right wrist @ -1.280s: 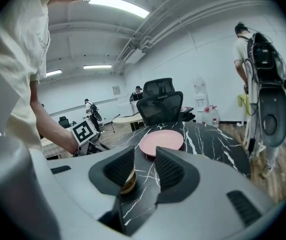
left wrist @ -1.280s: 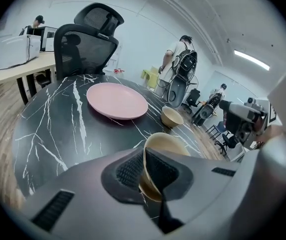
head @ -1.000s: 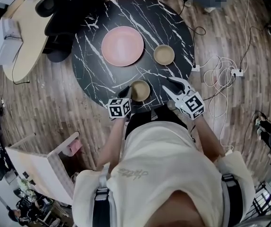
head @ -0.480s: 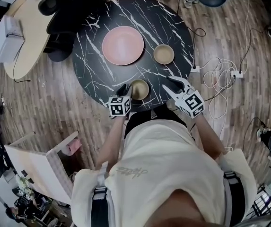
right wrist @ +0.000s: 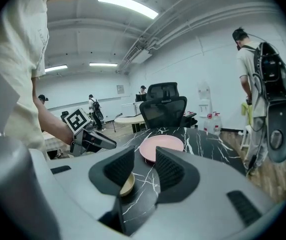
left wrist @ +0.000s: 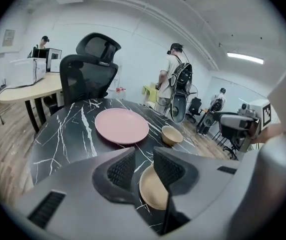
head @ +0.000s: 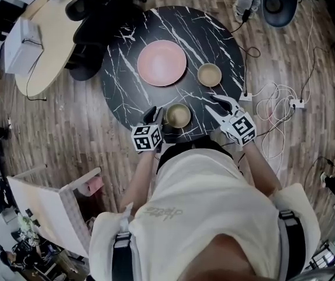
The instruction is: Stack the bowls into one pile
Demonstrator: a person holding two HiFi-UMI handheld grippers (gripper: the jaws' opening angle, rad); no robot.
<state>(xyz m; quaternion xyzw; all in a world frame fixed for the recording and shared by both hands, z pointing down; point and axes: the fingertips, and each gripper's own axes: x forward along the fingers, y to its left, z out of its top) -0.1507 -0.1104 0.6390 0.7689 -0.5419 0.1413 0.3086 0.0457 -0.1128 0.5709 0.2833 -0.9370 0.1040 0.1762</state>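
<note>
Head view: one round marble table [head: 126, 81], one pink plate [head: 162, 63], two tan bowls, two grippers. The near bowl [head: 178, 115] sits close to the table's near edge. The far bowl [head: 209, 74] is toward the right edge, just right of the plate, with bare marble between the two bowls. More bare marble left of the plate. The left gripper [head: 154, 114] is just beside the near bowl's left rim. The right gripper [head: 212, 103] is over the near-right edge.

Left gripper view: jaws have just been opening and stand apart, released. The gap shows bare table, with the near bowl low under the right-hand jaw, not gripped.

Right gripper view: jaws apart, grasping nothing. The near bowl peeks from behind the left-hand jaw, with the plate ahead.
</note>
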